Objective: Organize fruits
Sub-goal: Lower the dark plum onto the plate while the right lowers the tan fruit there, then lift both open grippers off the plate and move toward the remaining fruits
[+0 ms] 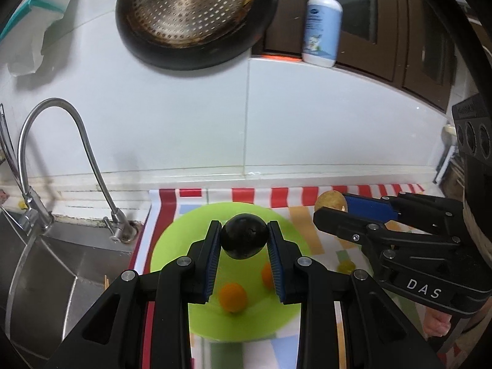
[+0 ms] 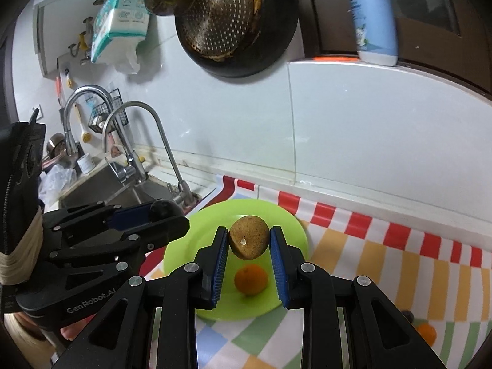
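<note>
oranges (image 1: 232,296) occupying green plate (image 1: 172,240), faucet (image 1: 92,166) left, grippers crowded side by side above

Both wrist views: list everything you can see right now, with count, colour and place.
green plate: one, lime, on the striped mat.
oranges: two on the plate, one more on the mat at far right.
dark fruit: one, black, held above the plate.
brown fruit: one, tan, held above the plate.
small yellowish fruit: one, on the mat.
striped mat: one, red, orange and green, on the counter.
sink: one, steel, left of the mat.
faucets: two, chrome.
pan: one, black, on the wall.
pump bottle: one, white-blue, on the ledge.
left hand-held gripper: black, shut on the dark fruit.
right hand-held gripper: black, shut on the brown fruit.
</note>
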Motion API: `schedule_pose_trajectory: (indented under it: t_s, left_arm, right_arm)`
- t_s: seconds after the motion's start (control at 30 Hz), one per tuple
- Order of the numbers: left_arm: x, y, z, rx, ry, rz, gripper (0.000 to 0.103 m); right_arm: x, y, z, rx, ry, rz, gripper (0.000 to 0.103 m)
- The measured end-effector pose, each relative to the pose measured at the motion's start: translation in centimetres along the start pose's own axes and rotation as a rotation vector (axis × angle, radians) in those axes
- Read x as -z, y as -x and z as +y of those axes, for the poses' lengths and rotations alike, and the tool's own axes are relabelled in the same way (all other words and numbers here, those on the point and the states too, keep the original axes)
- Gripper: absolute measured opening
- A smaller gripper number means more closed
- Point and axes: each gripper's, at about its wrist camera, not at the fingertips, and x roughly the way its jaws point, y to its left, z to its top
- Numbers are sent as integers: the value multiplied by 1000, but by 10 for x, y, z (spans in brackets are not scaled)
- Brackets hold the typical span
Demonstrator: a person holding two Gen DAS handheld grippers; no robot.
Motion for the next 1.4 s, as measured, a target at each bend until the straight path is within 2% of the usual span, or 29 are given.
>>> schedule_pose_trajectory:
  t_s: [0.3, 0.53, 0.8, 1.1, 1.23, 1.3, 1.4]
  left_arm:
    - [1, -45, 25, -3, 42, 82, 30]
    - [6, -85, 39, -18, 46, 168, 30]
    - [17, -112, 46, -32, 53, 217, 30]
    - [23, -134, 52, -46, 55, 281, 30]
    - [24, -135, 54, -49, 64, 277, 30]
    - [23, -130, 53, -51, 64, 267, 34]
    - [20, -121, 52, -60, 64, 248, 37]
  right_arm:
    - [-12, -52, -1, -1, 46, 86, 29]
    - [-11, -104, -10, -36, 30, 205, 29]
    - [-5, -144, -17, -49, 1, 310, 29]
    - [1, -163, -20, -41, -12, 373, 29]
    - [1, -164, -21, -37, -19, 373, 29]
    - [0, -162, -22, -38, -28, 367, 30]
    - [-2, -156, -23, -41, -40, 350, 37]
